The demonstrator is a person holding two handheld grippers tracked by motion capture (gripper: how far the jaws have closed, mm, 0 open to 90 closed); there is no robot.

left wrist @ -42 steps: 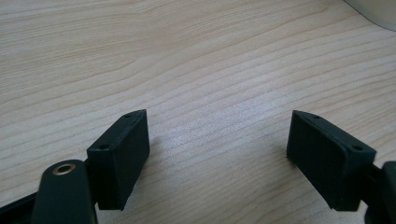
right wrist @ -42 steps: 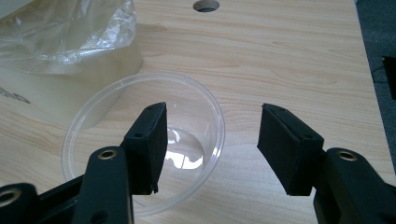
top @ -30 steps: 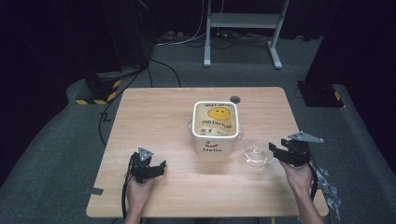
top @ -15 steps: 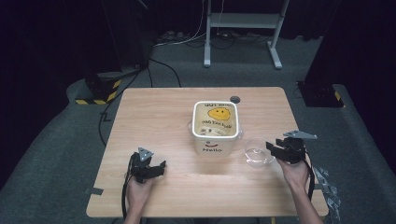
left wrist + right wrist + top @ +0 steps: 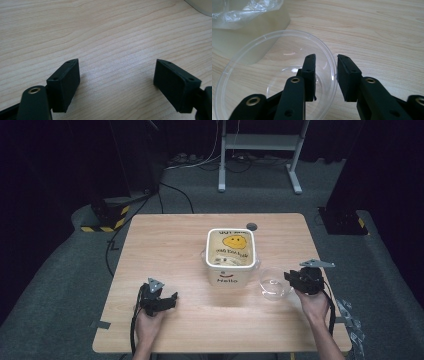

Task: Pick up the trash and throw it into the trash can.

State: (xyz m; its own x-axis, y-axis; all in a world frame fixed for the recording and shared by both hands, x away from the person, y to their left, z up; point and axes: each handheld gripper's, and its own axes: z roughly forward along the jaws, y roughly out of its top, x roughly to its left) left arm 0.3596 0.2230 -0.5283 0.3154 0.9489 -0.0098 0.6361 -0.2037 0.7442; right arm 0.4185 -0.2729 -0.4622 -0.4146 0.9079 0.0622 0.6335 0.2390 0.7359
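Observation:
A clear plastic bowl (image 5: 272, 282) stands on the wooden table (image 5: 165, 245), just right of a white square tub (image 5: 231, 257) with a smiley face and "Hello" on it. My right gripper (image 5: 290, 277) sits at the bowl's right side. In the right gripper view its jaws (image 5: 327, 57) straddle the bowl (image 5: 262, 65) rim, one inside and one outside, with a narrow gap left, so it is open. The tub (image 5: 249, 25) lies beyond, with plastic film inside. My left gripper (image 5: 170, 299) rests near the front left of the table, open wide (image 5: 116, 63) over bare wood.
A small dark round disc (image 5: 251, 226) lies on the table behind the tub. A strip of tape (image 5: 100, 324) sticks out at the front left corner. On the floor behind are a metal stand (image 5: 260, 150) and a yellow-black striped block (image 5: 105, 220).
My right gripper has slid left to the bowl, and its jaws now sit over the rim. The left gripper has stayed put.

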